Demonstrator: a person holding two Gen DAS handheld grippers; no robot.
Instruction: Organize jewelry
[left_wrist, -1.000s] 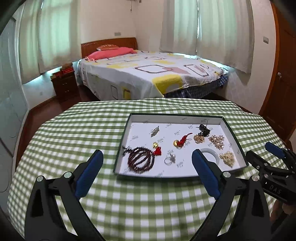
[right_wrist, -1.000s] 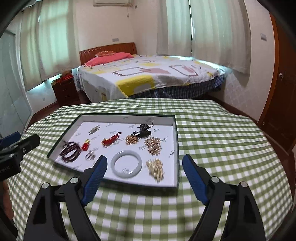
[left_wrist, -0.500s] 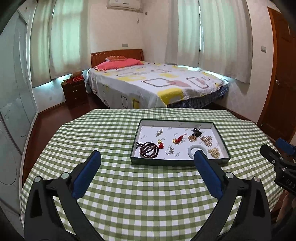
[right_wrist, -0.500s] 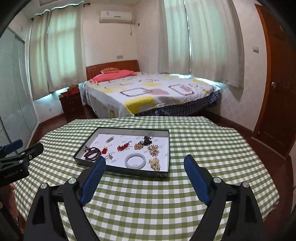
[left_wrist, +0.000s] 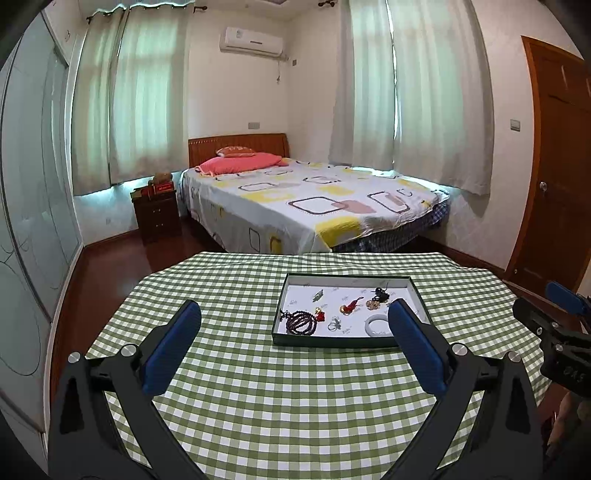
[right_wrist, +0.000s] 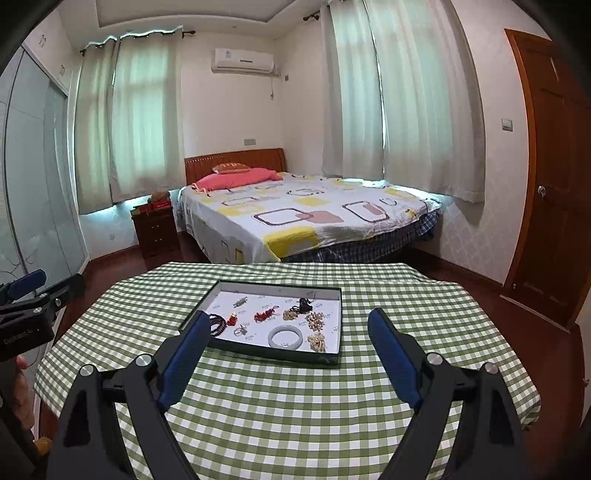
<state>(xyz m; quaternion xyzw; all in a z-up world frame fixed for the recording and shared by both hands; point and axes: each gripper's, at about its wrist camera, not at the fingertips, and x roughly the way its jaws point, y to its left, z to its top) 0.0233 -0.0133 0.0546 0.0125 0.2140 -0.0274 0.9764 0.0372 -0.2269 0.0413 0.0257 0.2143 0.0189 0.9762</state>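
Observation:
A shallow dark-edged tray (left_wrist: 334, 339) (right_wrist: 258, 350) with a white floor sits on the green checked table. In it lie a dark bead bracelet (left_wrist: 300, 322) (right_wrist: 218, 324), a pale jade bangle (right_wrist: 285, 336) (left_wrist: 376, 325), a red tassel charm (left_wrist: 351, 305) (right_wrist: 264, 315), a black piece (right_wrist: 303, 304), gold chain heaps (right_wrist: 317, 341) and small rings (left_wrist: 334, 325). My left gripper (left_wrist: 293, 334) is open and empty, well back from the tray. My right gripper (right_wrist: 288, 341) is open and empty, also back from the tray.
The round table (left_wrist: 258, 406) carries a green checked cloth. Beyond it stand a bed (left_wrist: 314, 199), a dark nightstand (left_wrist: 157, 214) and a wooden door (right_wrist: 554, 184) at the right. The other gripper shows at each view's edge (left_wrist: 554, 332) (right_wrist: 29, 314).
Both grippers have pulled back and risen away from the tray, which now looks smaller and farther. Both stay open and empty. The jewelry has not moved.

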